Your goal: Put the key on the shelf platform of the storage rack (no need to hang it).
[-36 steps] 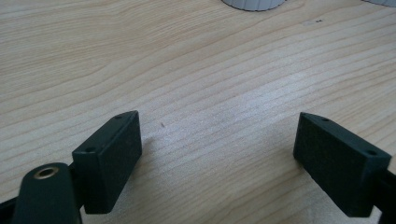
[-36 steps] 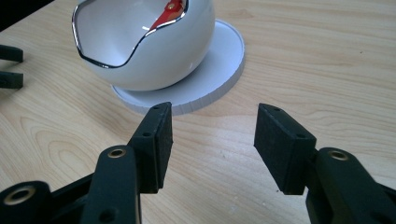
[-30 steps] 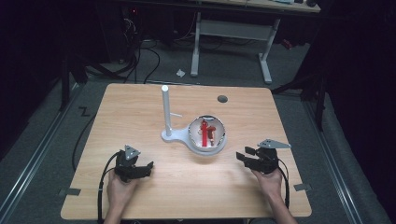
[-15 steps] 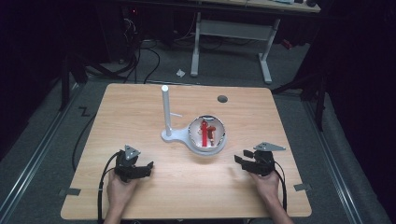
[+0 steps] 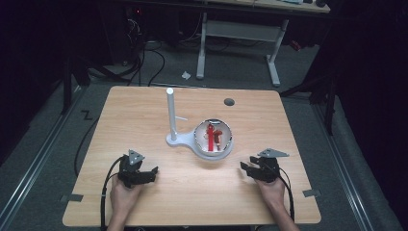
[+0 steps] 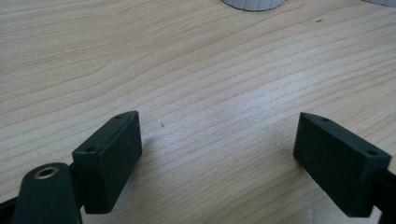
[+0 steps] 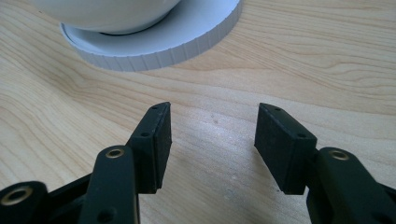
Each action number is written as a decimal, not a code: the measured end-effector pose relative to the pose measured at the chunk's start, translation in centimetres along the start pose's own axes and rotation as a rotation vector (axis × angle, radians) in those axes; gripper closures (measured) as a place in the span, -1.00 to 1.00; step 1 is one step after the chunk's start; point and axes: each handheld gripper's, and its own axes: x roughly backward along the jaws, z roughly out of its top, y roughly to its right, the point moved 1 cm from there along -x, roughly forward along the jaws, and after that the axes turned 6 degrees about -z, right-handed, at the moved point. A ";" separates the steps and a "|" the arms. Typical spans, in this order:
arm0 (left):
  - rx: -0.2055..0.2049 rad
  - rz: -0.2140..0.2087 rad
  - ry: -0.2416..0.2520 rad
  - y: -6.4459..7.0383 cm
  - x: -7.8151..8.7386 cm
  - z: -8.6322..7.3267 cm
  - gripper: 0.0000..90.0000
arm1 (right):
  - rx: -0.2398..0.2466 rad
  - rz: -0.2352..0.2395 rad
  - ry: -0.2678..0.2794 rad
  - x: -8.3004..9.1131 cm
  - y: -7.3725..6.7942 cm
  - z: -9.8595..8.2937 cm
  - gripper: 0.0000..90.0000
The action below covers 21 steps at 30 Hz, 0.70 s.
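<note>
A white bowl (image 5: pixel 226 144) sits on a white stand base (image 5: pixel 180 141) near the table's middle, and red pieces (image 5: pixel 212 135) lie inside it. A white post (image 5: pixel 171 113) rises from the same base. My left gripper (image 5: pixel 150 173) rests low at the front left, open, with bare wood between its jaws (image 6: pixel 217 140). My right gripper (image 5: pixel 244 168) sits at the front right, open and empty (image 7: pixel 212 126), a short way from the base's ribbed rim (image 7: pixel 187 44) and the bowl's underside (image 7: pixel 107 14).
The wooden table (image 5: pixel 144 110) has a dark round hole (image 5: pixel 229 102) toward its back right. Cables (image 5: pixel 103 192) trail from both grippers over the front edge. Beyond the table stand a grey desk frame (image 5: pixel 240 43) and floor cables.
My right gripper has slid a little to the left, toward the bowl. The left gripper has stayed where it was.
</note>
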 end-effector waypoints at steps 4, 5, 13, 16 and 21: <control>0.000 0.000 0.000 0.0 0.0 0.0 -0.65 | 0.007 -0.015 -0.004 -0.4 -0.1 -0.1 0.02; 0.000 0.000 0.000 0.0 0.0 0.0 -0.65 | 0.009 -0.018 -0.006 -0.4 -0.1 -0.1 0.02; 0.000 0.000 0.000 0.0 0.0 0.0 -0.65 | 0.019 -0.036 -0.007 -0.7 -0.1 0.0 -0.01; 0.000 0.000 0.000 0.0 0.0 0.0 -0.65 | 0.031 -0.047 -0.009 -0.8 -0.2 0.0 -0.04; 0.000 0.000 0.000 0.0 0.0 0.0 -0.65 | 0.046 -0.058 -0.012 -0.8 -0.4 0.0 -0.07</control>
